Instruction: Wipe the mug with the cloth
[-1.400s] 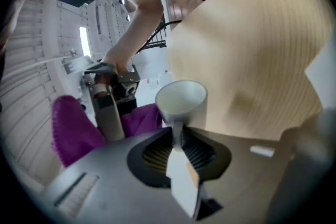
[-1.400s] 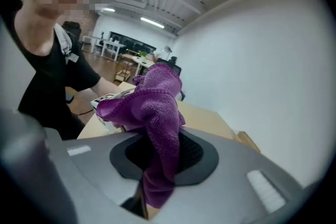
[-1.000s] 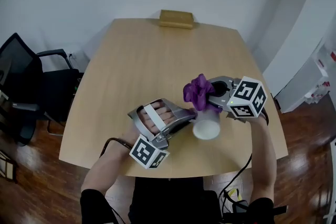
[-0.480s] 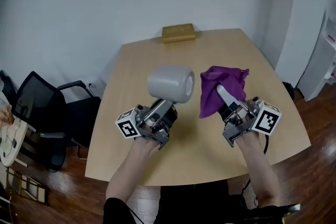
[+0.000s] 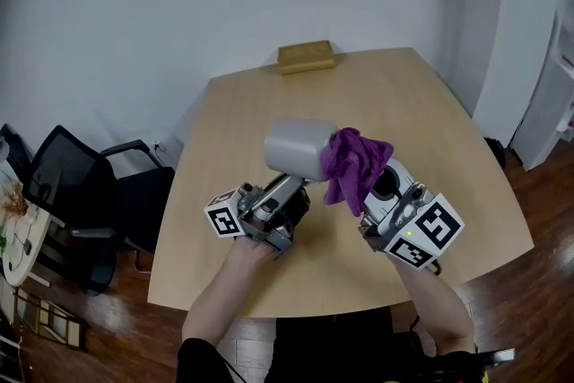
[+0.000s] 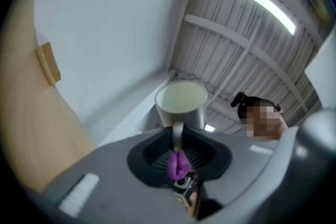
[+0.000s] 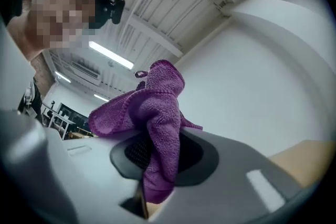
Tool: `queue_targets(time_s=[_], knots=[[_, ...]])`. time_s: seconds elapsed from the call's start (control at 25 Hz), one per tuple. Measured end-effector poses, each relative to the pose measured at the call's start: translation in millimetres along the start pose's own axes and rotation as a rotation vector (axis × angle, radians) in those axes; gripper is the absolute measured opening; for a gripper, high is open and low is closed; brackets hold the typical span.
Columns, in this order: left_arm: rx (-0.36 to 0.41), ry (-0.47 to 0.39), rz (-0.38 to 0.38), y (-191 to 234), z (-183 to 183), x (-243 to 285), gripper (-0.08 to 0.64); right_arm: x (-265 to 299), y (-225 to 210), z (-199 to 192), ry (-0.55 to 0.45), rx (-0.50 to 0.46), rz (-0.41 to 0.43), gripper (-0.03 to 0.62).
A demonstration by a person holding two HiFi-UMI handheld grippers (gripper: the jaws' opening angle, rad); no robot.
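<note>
Smooth grey mug (image 5: 296, 148) held above the wooden tabletop (image 5: 404, 103), soft purple cloth (image 5: 352, 164) at its side.
Left gripper (image 5: 289, 186) fingers pinch its thin handle (image 6: 177, 136); right gripper (image 5: 375, 191) fingers clamp the limp cloth. Mug looks rigid, slippery, probably breakable.

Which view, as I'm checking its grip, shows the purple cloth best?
Right gripper view: the purple knitted cloth sits large, pinched in the right tool. Head view shows it bunched beside the grey mug; left gripper view, only a sliver.

left gripper (image 5: 292, 185) tilted up, jaws pinching the mug (image 5: 296, 146) by its handle, right gripper (image 5: 366, 195) beside it tilted up, jaws pinching the cloth (image 5: 352, 164)
</note>
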State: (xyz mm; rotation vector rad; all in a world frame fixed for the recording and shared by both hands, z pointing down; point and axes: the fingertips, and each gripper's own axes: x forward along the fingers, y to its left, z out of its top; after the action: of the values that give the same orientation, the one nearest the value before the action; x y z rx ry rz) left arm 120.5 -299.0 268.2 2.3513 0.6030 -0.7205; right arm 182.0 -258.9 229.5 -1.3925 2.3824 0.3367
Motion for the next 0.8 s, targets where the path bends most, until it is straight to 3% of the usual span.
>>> queue_targets(time_s=[0.12,0.2,0.28,0.4,0.52,0.68,0.8], knots=[[-0.013,-0.013,0.022,7,3,-6,0.075,-5,-27,-52,0.186,0.109,-0.076,0.077],[-0.026,-0.009,0.039,10,2,-8,0.075,-11,-40,-60,0.221,0.175,-0.118,0.078],[-0.039,-0.001,0.042,11,0,-8,0.075,-14,-45,-32,0.128,0.201,-0.123,0.077],[-0.048,-0.001,0.029,10,1,-6,0.075,-16,-37,30,-0.098,0.238,-0.042,0.078],[-0.062,-0.002,0.009,6,-2,-3,0.075,-12,-29,38,-0.181,0.304,0.017,0.077],[-0.068,0.012,-0.023,-2,-9,1,0.075,1,-39,-14,-0.068,0.401,-0.025,0.077],[-0.057,0.0,-0.001,5,-3,-4,0.077,2,-61,-62,0.106,0.492,-0.12,0.077]])
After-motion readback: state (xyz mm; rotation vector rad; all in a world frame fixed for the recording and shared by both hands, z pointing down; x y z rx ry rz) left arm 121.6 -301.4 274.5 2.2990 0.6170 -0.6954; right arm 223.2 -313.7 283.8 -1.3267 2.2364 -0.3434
